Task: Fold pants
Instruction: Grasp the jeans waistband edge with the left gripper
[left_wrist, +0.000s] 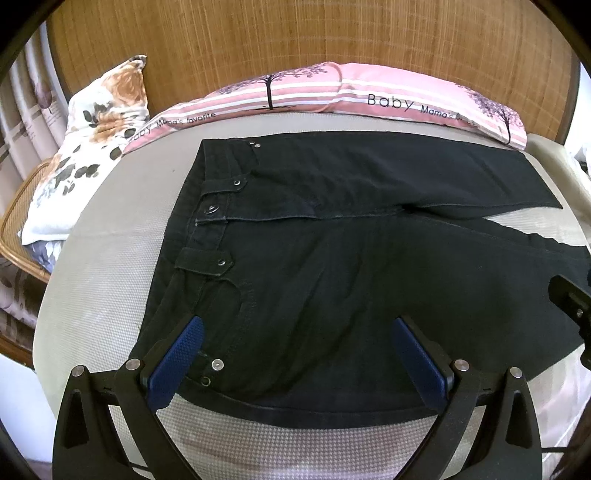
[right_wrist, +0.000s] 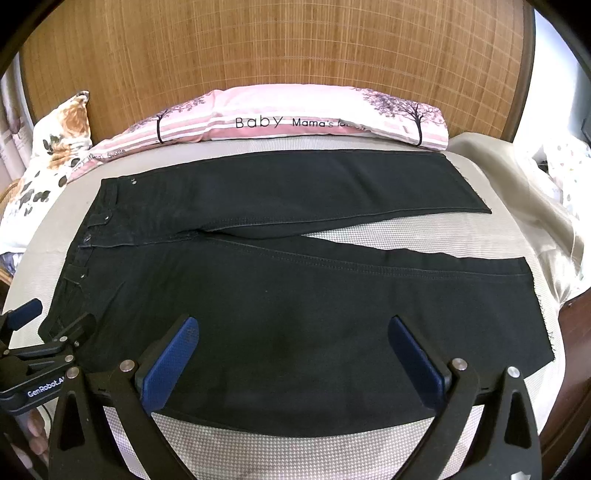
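Observation:
Black pants (left_wrist: 332, 236) (right_wrist: 280, 280) lie spread flat on a grey bed, waistband to the left, both legs running right with a wedge of bedding between them. My left gripper (left_wrist: 295, 328) hovers open over the near hip and the waistband corner; its blue pads (left_wrist: 177, 358) hold nothing. My right gripper (right_wrist: 291, 328) hangs open above the near leg around thigh height, also holding nothing. The left gripper (right_wrist: 40, 332) shows at the left edge of the right wrist view. Part of the right gripper (left_wrist: 570, 302) shows at the right edge of the left wrist view.
A pink striped pillow (right_wrist: 295, 118) lies along the far side of the bed (right_wrist: 332, 443) against a woven bamboo headboard (right_wrist: 258, 48). A floral pillow (left_wrist: 88, 147) sits at the far left. A beige cloth (right_wrist: 517, 177) drapes off the bed's right end.

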